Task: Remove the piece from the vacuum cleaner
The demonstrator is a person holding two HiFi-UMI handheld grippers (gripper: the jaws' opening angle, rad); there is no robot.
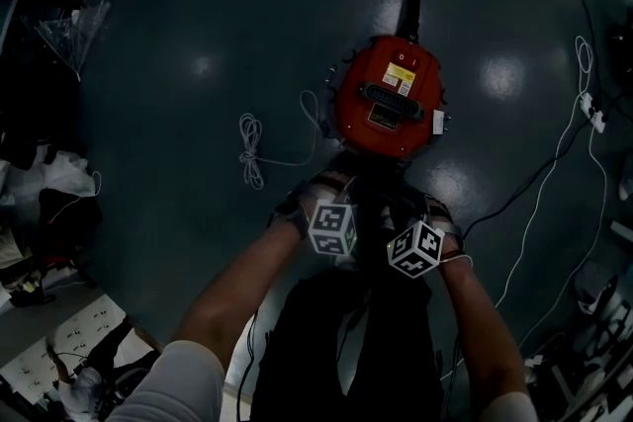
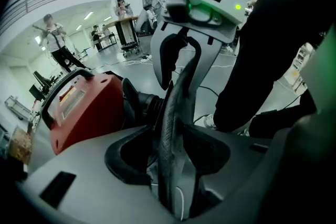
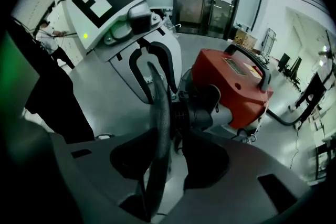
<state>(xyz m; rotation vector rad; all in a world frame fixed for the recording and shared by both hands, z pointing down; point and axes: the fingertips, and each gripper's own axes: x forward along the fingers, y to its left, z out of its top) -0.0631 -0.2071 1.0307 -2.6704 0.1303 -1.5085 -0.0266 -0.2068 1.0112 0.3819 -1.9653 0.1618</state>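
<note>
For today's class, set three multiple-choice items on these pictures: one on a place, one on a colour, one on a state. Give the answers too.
1. In the head view, the white cord bundle lies where, relative to the vacuum cleaner? A to its left; B to its right; C on top of it.
2. The vacuum cleaner's body is: A blue; B red; C yellow.
3. The left gripper is: A shut on the vacuum cleaner; B shut on the cord bundle; C open, gripping nothing.

Answers: 1 A, the bundle sits on the floor left of the machine. 2 B, it shows red in all three views. 3 C, the left gripper view shows nothing pressed between its jaws.
</note>
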